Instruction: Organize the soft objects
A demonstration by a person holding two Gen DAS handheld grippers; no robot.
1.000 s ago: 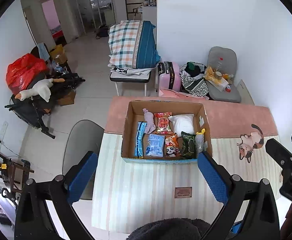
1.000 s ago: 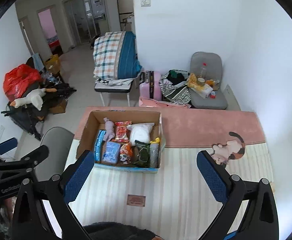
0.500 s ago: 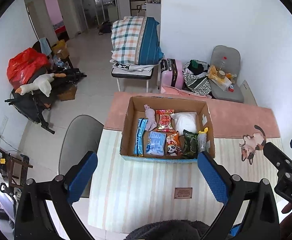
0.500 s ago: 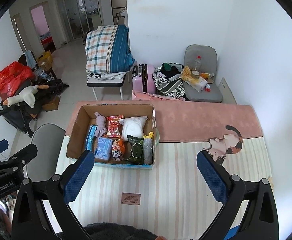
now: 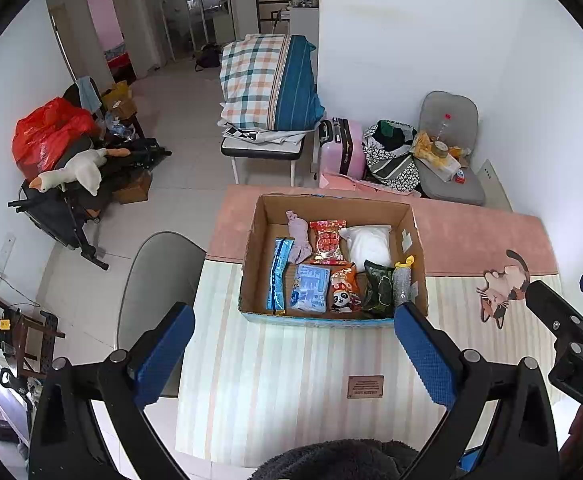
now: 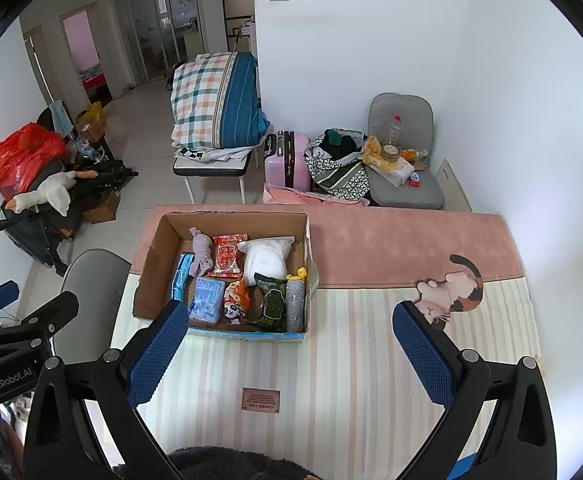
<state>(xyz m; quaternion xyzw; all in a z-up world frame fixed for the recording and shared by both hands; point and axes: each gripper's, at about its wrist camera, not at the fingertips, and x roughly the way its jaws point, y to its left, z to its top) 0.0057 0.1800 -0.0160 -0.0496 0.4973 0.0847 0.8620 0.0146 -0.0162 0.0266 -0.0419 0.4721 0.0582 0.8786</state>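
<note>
Both hand-held grippers have drifted closer to the cardboard box (image 5: pixel 333 256), which sits on the counter (image 5: pixel 291 380). Left hand-held gripper (image 5: pixel 291 354) and right hand-held gripper (image 6: pixel 287 354) gape empty. Best descend straight over the white pillow-like bag (image 5: pixel 369 246) inside the box, pinching its middle.

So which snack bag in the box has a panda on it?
The orange bag in the cardboard box's front row, between the light blue pack and the dark green bag. Only it shows a panda face.
</note>
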